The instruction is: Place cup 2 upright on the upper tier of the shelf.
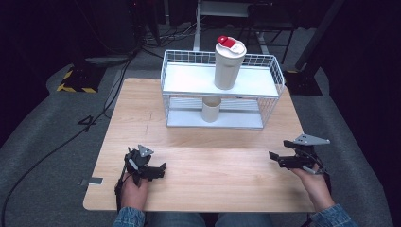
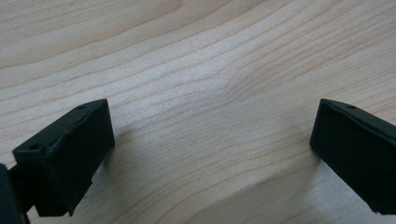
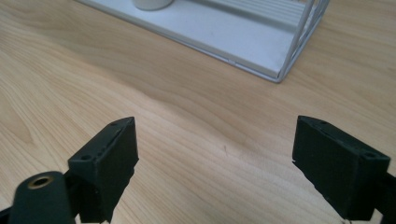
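A white wire rack (image 1: 272, 71) with two shelves stands at the back of the wooden table (image 1: 198, 156). On its top shelf is a tall cream tumbler (image 1: 228, 64) with a red-and-white lid. A smaller cream cup (image 1: 211, 109) sits on the bottom shelf, its base visible in the right gripper view (image 3: 150, 3). My left gripper (image 1: 158, 170) rests near the front left of the table, open, with bare wood between its jaws (image 2: 212, 135). My right gripper (image 1: 276, 158) is at the front right, open and empty (image 3: 215, 154), facing the rack's lower corner (image 3: 280, 74).
The table's front half between the two grippers is bare wood. Dark floor with cables and a yellow-and-black striped base (image 1: 78, 80) lies beyond the table at the left. A table frame (image 1: 227, 9) stands behind the rack.
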Tool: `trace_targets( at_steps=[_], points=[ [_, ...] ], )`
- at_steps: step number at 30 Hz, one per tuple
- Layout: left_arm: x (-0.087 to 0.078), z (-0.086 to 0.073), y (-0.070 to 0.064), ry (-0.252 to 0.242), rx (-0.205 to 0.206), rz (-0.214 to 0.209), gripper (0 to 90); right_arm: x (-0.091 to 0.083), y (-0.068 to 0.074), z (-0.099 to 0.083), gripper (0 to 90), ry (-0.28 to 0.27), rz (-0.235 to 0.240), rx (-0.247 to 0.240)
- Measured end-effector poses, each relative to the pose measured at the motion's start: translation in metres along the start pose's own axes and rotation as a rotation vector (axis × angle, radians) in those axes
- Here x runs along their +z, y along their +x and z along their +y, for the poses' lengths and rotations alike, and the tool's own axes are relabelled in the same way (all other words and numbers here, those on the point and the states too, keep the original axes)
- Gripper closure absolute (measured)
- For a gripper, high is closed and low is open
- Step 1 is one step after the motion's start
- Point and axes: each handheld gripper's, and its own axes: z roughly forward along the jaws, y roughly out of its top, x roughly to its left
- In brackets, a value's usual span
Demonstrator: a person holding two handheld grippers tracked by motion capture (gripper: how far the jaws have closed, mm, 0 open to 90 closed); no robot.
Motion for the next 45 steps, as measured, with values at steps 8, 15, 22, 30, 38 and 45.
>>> trace_targets(
  at_steps=[8,15,22,30,38,45],
  points=[
    [0.0,0.0,0.0,0.0,0.0,0.0,0.3,0.011,0.002,-0.02,14.8,0.028,-0.016,0.008],
    [0.0,0.0,0.0,0.0,0.0,0.0,0.3,0.022,0.006,-0.034,15.0,0.038,-0.03,0.027],
    [0.0,0.0,0.0,-0.001,0.0,0.0,0.3,0.029,0.011,-0.043,14.9,0.06,-0.046,0.006],
    [0.0,0.0,0.0,-0.001,0.0,-0.001,0.3,0.036,0.016,-0.046,14.4,0.093,-0.063,0.017],
    [0.0,0.0,0.0,-0.001,-0.002,0.001,0.3,0.037,0.017,-0.045,13.4,0.101,-0.113,0.036],
    [0.0,0.0,-0.001,0.001,-0.007,0.005,0.3,0.036,0.018,-0.046,13.2,0.102,-0.118,0.037]
  ],
)
